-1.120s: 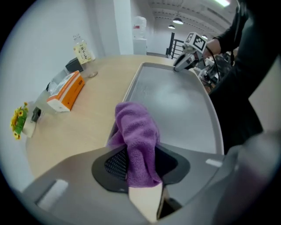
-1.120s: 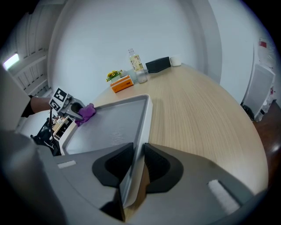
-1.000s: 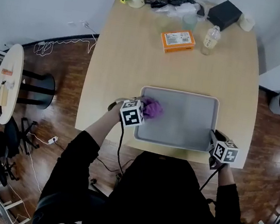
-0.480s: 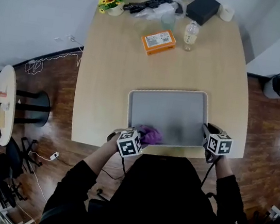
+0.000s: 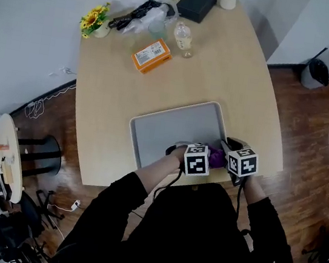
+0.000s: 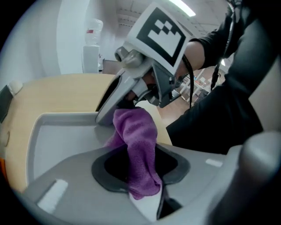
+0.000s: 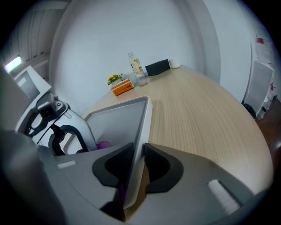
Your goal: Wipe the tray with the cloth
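A person is holding 2 grippers at a grey tray (image 5: 171, 129).
The left gripper (image 6: 140, 169) is pinching the purple cloth (image 6: 136, 132) in the tray's near right corner; the right gripper (image 7: 136, 167) is clamping the tray's right rim.

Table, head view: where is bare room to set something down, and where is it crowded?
Bare wood lies between the orange box and the tray, and right of the bottle. The far edge is crowded: flowers, cables, black box. The tray's near right corner holds the left gripper, right gripper and purple cloth.
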Motion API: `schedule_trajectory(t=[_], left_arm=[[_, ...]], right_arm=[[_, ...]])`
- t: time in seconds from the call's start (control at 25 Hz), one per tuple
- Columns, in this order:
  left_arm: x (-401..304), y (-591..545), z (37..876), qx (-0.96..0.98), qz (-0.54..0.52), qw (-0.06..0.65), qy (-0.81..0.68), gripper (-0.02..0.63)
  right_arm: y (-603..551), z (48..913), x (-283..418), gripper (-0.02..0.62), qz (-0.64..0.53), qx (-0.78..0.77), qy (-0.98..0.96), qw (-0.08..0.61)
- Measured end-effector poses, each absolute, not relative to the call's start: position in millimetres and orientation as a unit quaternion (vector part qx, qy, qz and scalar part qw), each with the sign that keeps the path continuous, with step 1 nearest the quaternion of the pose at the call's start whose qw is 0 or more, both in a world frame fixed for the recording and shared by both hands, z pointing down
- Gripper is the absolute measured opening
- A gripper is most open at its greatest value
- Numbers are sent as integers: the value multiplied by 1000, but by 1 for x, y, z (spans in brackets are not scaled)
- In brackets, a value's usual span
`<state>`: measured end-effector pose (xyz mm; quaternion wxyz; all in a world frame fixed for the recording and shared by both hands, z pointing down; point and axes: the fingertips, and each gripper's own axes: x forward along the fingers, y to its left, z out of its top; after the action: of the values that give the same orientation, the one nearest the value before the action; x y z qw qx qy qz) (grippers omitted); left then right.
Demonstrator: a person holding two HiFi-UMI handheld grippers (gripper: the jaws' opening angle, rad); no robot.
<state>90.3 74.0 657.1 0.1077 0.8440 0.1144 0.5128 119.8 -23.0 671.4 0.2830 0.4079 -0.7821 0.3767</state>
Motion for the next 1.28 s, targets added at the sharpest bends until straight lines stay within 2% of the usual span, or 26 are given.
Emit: schedule_trajectory(t=[0.16,0.32,0.4,0.48,0.56,0.64,0.76,0.92,1.12,1.28], left_arm=[[85,31,658,829,535,94,135,121],[74,-62,659,828,553,94,11,123],[75,-94,661,827,547,118,-50,123],[80,-102,660,831,537,133,-55,126],[74,-106,656,834,535,118,-59,126],[47,-106,658,831,537,125,-75,126],[-8,-97,663,820,533,178,-110,124],[-84,-82,667,805,547,182,-144,126],[-185,-57,673,774,539,228,-240,126],[-206,-28,663,779,482,275,-291,126]], right_arm=[[-22,670,121,84,383,409,-782,272],[-21,670,121,84,381,407,-784,273],[-20,669,122,84,378,408,-785,274],[-21,669,123,84,377,406,-785,276],[-22,670,124,84,377,402,-786,280],[-22,670,126,86,376,398,-788,282],[-22,671,129,86,378,399,-787,282],[-23,671,129,86,376,397,-786,290],[-24,672,130,86,373,396,-783,300],[-25,672,127,86,369,399,-780,310]])
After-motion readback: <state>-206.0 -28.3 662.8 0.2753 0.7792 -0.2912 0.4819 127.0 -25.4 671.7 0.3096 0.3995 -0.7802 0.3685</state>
